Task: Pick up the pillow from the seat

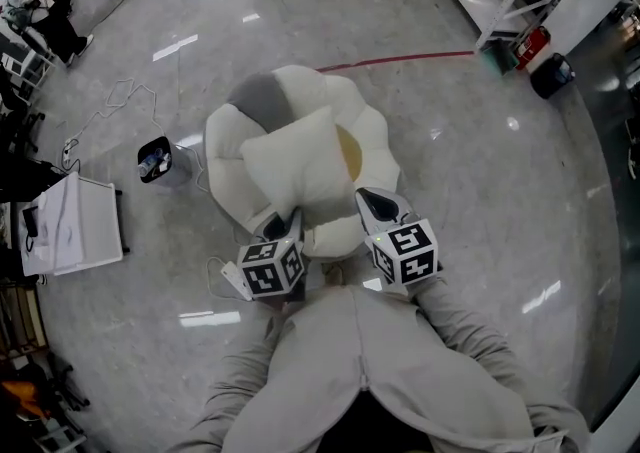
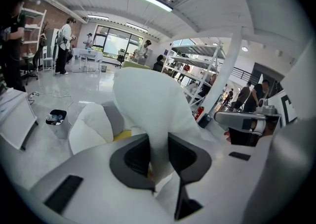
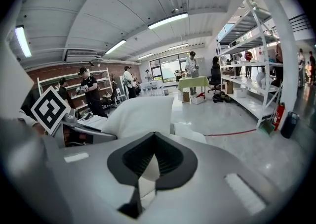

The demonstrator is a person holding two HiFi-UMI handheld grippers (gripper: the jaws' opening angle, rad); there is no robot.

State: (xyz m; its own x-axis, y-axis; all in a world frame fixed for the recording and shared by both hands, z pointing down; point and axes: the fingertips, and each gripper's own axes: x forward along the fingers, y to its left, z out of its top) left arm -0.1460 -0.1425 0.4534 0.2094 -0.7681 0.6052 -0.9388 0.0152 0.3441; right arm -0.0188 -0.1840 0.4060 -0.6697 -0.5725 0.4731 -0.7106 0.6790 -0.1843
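The person in the grey hoodie leans over a white, petal-shaped seat [image 1: 225,141] on the shiny floor, a gripper in each hand, and both have hold of the white pillow [image 1: 295,166]. The left gripper [image 1: 283,231] has its jaws drawn narrow on the pillow's near-left corner. In the left gripper view the fabric [image 2: 148,104] bunches into a thick fold squeezed between the two dark pads of that gripper [image 2: 158,156] and swells out above them. The right gripper [image 1: 380,206] has the near-right corner. In its own view the jaws [image 3: 153,161] are almost together, with only a thin pinch of white cloth [image 3: 140,114] between them. The pillow lies tilted over the middle of the seat, its near edge at the seat's near edge and its far corner reaching toward the grey petal [image 1: 262,101] at the back. It covers most of the yellow centre [image 1: 348,149], which peeks out along its right edge (whether the underside rests on the seat I can't tell from here). On the floor left of the seat stands a small bin [image 1: 155,159], and a white power strip [image 1: 232,281] lies just beside the left gripper's marker cube. A red line [image 1: 400,61] crosses the floor beyond the seat.
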